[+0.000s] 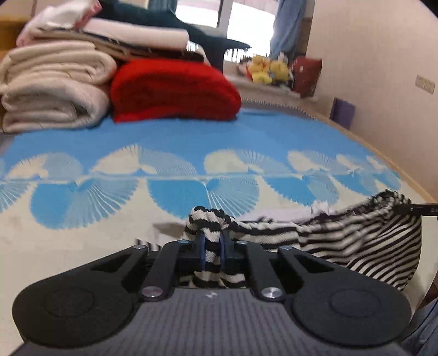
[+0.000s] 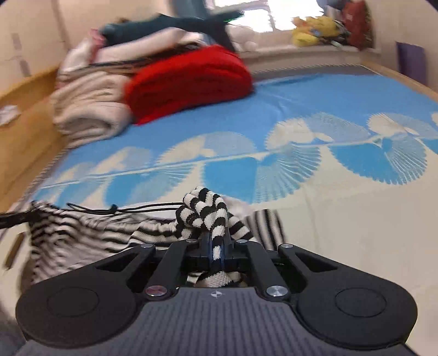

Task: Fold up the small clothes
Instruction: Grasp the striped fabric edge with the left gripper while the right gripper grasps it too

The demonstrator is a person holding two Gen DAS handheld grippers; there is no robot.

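My left gripper (image 1: 211, 243) pinched one bunched corner of the black-and-white striped garment (image 1: 356, 241), the blue pads (image 1: 202, 247) pressed in on the knit so that a knot of stripes stood up above the fingertips and a tail of fabric hung down behind them. My right gripper (image 2: 216, 246) had its jaws pressed together on the opposite corner of the same striped garment (image 2: 90, 232), a twisted fold of it rising over the tips. Between my two hands the cloth hung in a slack band, lifted off the bed cover (image 1: 191, 131), a blue and cream spread printed with fan shapes; in the right wrist view more striped fabric showed just beyond the gripper to the right. A thin black cord (image 2: 131, 209) ran along the garment's upper edge in the right wrist view. At the far side of the bed lay a folded red blanket (image 1: 175, 90) touching a stack of cream blankets (image 1: 52, 90), with more folded linens and a dark garment (image 1: 164, 19) piled on top. Yellow plush toys (image 1: 267, 68) sat on the window ledge beyond, near a purple box (image 1: 343, 111) by the wall. Both views were blurred
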